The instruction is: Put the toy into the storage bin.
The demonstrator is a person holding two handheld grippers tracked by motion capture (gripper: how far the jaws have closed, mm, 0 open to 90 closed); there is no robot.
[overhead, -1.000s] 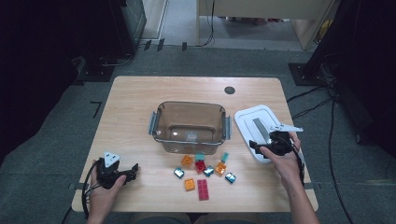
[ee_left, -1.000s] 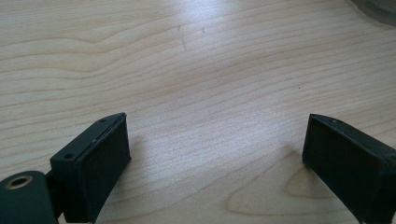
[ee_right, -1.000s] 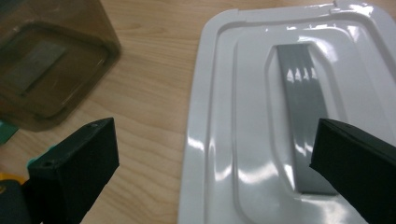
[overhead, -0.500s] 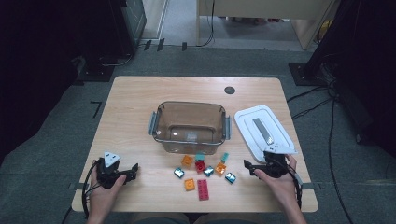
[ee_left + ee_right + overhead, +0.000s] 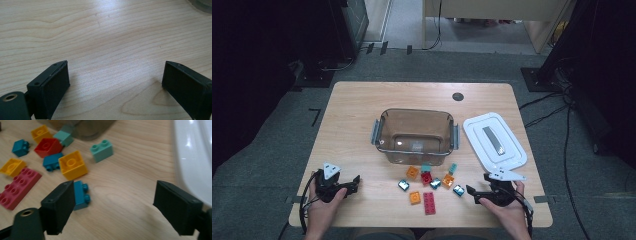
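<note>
Several toy bricks lie in front of a clear brown tub (image 5: 416, 135): orange (image 5: 412, 172), red (image 5: 427, 177), dark teal (image 5: 458, 190) and a flat pink one (image 5: 429, 203). My right gripper (image 5: 473, 192) lies low on the table just right of them, pointing left. In the right gripper view it (image 5: 113, 205) is open. Its jaws have just been closing a little, with only bare wood between them. The dark teal brick (image 5: 81, 195) sits beside its left jaw, with a yellow brick (image 5: 72, 165) beyond. My left gripper (image 5: 356, 182) rests at the near left, open (image 5: 115, 77) over bare wood.
The tub's white lid (image 5: 494, 140) lies flat to the tub's right, just beyond my right gripper, and its edge (image 5: 195, 157) borders the right gripper view. A dark round hole (image 5: 457, 96) sits near the table's far edge. The near table edge is close behind both hands.
My right gripper has come off the white lid and moved toward the near edge, settling beside the bricks. The left gripper has stayed put.
</note>
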